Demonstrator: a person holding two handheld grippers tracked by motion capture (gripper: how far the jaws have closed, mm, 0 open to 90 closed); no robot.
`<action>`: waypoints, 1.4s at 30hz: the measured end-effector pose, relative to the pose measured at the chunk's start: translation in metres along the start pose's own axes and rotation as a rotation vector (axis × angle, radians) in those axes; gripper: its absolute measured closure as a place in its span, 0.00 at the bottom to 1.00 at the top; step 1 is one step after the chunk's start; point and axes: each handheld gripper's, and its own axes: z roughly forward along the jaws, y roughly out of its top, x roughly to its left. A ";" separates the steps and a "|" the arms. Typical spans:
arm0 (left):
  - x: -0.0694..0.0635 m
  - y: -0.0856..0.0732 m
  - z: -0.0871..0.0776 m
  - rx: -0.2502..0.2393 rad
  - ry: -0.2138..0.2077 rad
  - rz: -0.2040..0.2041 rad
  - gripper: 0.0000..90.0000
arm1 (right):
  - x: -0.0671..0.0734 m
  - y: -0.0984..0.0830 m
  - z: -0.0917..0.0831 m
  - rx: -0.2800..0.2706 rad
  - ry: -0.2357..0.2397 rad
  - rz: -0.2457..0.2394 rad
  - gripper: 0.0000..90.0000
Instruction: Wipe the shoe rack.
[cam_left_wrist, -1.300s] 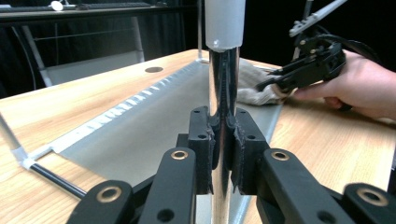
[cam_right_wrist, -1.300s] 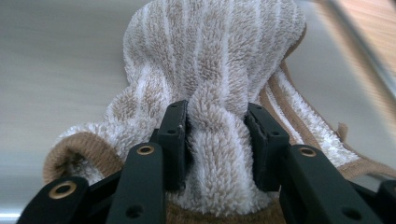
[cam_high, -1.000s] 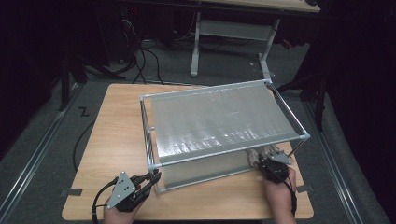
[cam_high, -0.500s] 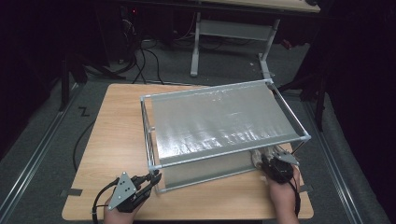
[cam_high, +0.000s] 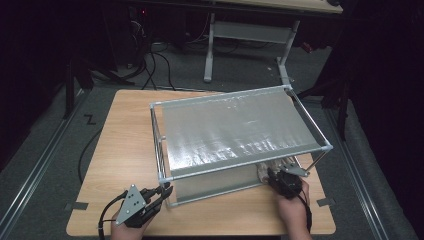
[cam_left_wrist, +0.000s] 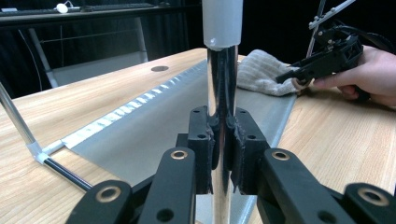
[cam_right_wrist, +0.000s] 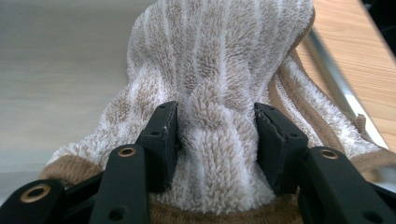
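A metal-tube rack (cam_high: 161, 150) with a grey fabric top shelf (cam_high: 235, 130) stands on the wooden table (cam_high: 125, 140). My left gripper (cam_high: 165, 191) (cam_left_wrist: 223, 140) is shut on the rack's front-left upright pole (cam_left_wrist: 223, 70), low down near the table. A beige and white striped towel (cam_right_wrist: 219, 60) (cam_high: 262, 171) (cam_left_wrist: 261, 72) lies on the lower grey shelf (cam_left_wrist: 154, 135) under the rack's front-right corner. My right gripper (cam_high: 270, 175) (cam_right_wrist: 217, 135) (cam_left_wrist: 292, 79) reaches in at it. Its jaws have just been opening and stand apart, with a fold of the towel between them.
The rack covers the table's middle and right. Bare wood lies to its left and along the front edge. Behind the table stand a white-legged desk (cam_high: 250, 30) and loose cables (cam_high: 150, 65) on the dark floor. Grey tape marks (cam_high: 80, 205) sit at the table's front corners.
My right gripper has shifted a little to the left at the towel under the rack's corner. My left gripper has stayed on the pole.
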 end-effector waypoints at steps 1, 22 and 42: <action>0.000 0.000 0.000 0.000 -0.001 0.000 0.89 | 0.005 0.001 0.000 0.003 0.015 -0.001 0.57; -0.002 -0.001 0.001 -0.005 -0.005 0.009 0.89 | 0.153 0.012 -0.010 -0.024 0.272 -0.215 0.57; -0.004 0.000 0.001 -0.004 -0.002 0.016 0.89 | 0.240 0.015 -0.028 -0.057 0.428 -0.334 0.54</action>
